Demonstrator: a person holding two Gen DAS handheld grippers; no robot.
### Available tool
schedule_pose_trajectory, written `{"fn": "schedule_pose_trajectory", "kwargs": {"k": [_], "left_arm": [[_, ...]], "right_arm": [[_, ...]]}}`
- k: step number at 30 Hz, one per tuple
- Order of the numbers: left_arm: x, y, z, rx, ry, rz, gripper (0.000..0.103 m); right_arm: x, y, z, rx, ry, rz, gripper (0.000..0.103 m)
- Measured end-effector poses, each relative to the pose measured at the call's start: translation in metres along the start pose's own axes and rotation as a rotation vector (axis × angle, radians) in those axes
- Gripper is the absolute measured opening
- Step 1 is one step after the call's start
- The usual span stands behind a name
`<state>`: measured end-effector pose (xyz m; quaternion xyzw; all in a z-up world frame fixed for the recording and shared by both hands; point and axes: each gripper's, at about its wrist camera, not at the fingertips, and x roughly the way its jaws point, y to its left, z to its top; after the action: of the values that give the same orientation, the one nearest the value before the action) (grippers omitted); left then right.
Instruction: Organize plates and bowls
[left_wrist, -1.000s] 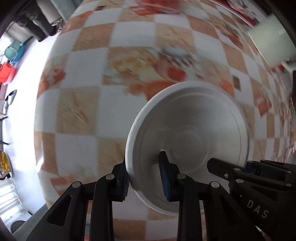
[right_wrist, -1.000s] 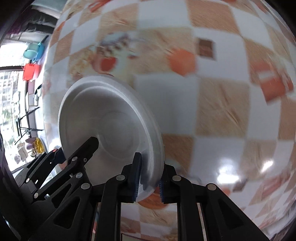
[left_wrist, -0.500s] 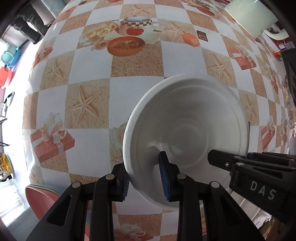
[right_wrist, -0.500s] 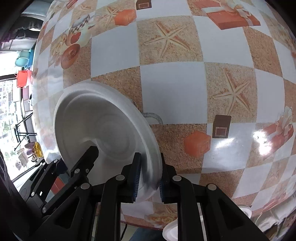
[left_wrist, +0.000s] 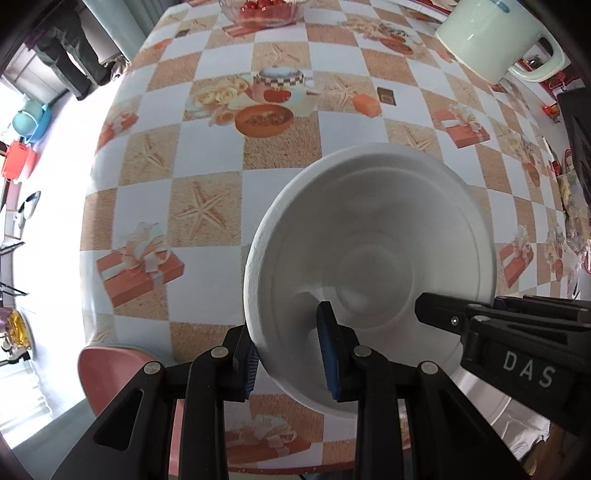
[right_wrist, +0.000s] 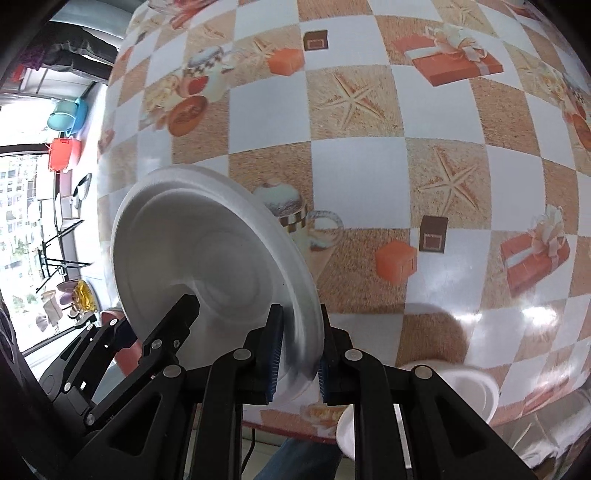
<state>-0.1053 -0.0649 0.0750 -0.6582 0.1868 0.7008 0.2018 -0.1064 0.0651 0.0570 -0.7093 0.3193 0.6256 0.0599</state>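
Two tongs, one bowl | left gripper (left_wrist: 290, 357) pinches our white bowl (left_wrist: 369, 277) at its near rim | right gripper (right_wrist: 297, 352) grips opposite rim, steadying it | bowl aloft over checkered table (left_wrist: 207, 155), likely for placement.

White letters "DAS" on the black body of the right tool (left_wrist: 458, 317), left wrist view.
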Motion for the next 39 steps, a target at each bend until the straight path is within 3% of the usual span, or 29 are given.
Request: {"fn": "schedule_pose_trajectory", "kwargs": {"k": [12, 23, 28, 39], "left_arm": [[-0.042, -0.014, -0.016, 0.058, -0.037, -0.028, 0.032], [-0.053, -0.083, -0.034, 0.284, -0.045, -0.093, 0.032], [-0.046, -0.114, -0.047, 0.405, -0.024, -0.102, 0.032], [-0.018, -0.134, -0.055, 0.458, 0.036, -0.079, 0.032]], "right_arm": [[-0.043, -0.018, -0.026, 0.028, -0.059, 0.003, 0.018], [-0.071, -0.084, -0.082, 0.179, -0.115, -0.019, 0.018], [-0.065, -0.114, -0.111, 0.271, -0.106, -0.009, 0.018], [-0.038, -0.135, -0.126, 0.321, -0.098, -0.004, 0.018]]}}
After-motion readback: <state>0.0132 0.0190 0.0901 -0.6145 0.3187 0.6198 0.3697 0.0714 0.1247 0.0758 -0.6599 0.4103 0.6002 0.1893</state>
